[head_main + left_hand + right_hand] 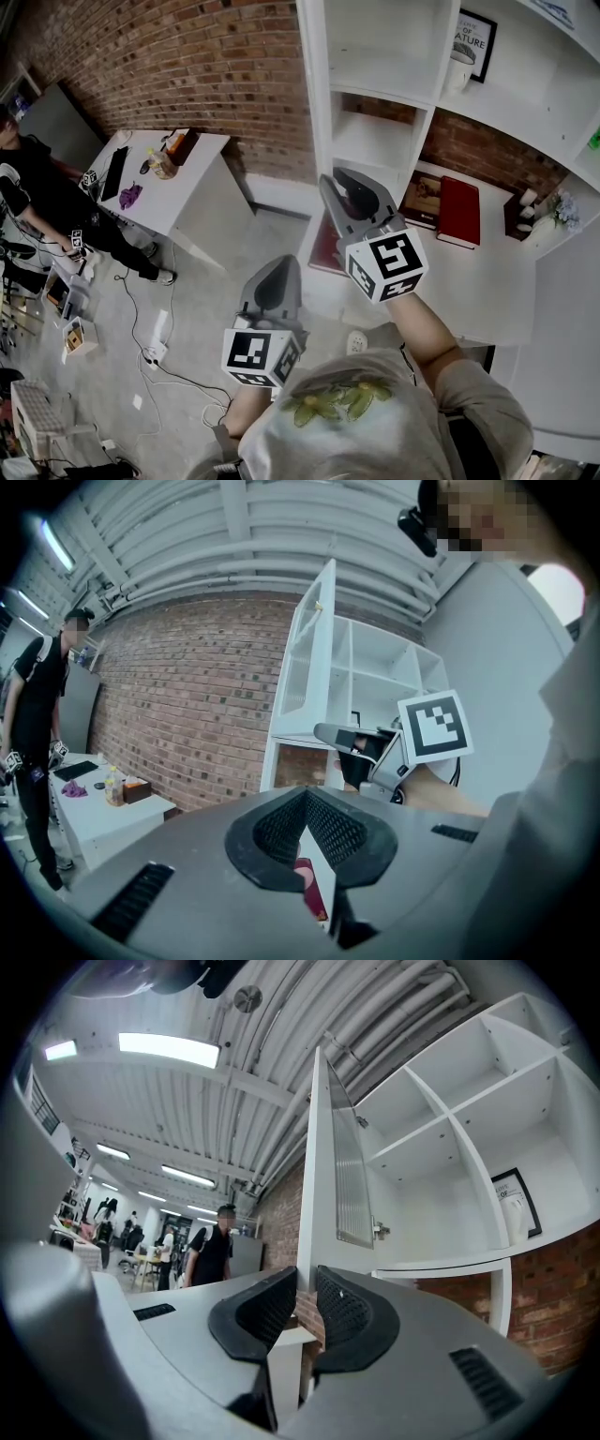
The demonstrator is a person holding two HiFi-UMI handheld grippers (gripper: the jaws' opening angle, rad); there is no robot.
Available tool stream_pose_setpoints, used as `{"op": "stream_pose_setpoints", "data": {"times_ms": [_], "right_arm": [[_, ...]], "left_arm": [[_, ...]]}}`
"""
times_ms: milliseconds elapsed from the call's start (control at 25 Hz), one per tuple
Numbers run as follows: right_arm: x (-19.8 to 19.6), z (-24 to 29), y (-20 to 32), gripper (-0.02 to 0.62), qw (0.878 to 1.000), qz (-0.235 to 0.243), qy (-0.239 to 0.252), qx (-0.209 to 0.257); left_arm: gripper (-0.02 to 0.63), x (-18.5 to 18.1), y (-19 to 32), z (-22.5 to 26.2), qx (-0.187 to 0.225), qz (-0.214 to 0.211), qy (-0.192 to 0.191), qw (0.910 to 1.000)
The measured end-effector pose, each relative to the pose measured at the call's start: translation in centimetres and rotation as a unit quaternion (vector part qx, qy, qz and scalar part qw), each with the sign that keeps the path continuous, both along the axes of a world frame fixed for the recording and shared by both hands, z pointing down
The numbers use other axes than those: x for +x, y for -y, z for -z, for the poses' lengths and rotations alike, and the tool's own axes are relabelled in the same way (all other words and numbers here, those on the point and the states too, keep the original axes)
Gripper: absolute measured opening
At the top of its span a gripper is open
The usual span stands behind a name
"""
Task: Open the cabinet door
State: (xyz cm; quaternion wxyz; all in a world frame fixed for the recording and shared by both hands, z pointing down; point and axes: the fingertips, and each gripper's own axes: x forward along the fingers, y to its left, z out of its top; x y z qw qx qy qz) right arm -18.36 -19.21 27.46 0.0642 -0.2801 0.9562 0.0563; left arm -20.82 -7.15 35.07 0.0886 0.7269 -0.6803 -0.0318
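**Q:** Right gripper view. Why is the right gripper placed as it is?

**A:** Its jaws are pinched on the free edge of the cabinet door, apparently near the lower corner. The white panel rises from the pads toward 12 o'clock. An edge far from the hinge side gives the longest lever, so a light pull should be enough to turn the door.

**Q:** Where does the door stand?

**A:** It is edge-on to that camera and well clear of the cabinet, whose bare shelves fill the 2 o'clock region. Judged from this, the opening is largely done.

**Q:** And the left gripper?

**A:** Its tips are pressed together with nothing between them. In the head view it hangs at 7 o'clock of the right gripper, apart from the door. It is probably held back so the door has room to swing.

**Q:** What is the principal risk?

**A:** The pinch covers only a narrow strip of a smooth painted edge. A pull that leaves the door's arc could slide the pads off.
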Motion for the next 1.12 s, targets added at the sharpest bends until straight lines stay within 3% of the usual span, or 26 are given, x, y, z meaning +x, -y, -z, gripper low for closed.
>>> {"op": "stream_pose_setpoints", "data": {"times_ms": [640, 1120], "right_arm": [[-3.3, 0.0, -1.3, 0.072, 1.0, 0.023, -0.002, 0.003], [-5.8, -0.1, -2.0, 0.072, 1.0, 0.014, -0.005, 0.018]], "left_arm": [[0.009, -2.2, -1.7, -0.3, 0.003, 0.035, -0.008, 0.9994], [0.009, -3.8, -3.6, -0.5, -0.002, 0.069, -0.011, 0.9975]]}}
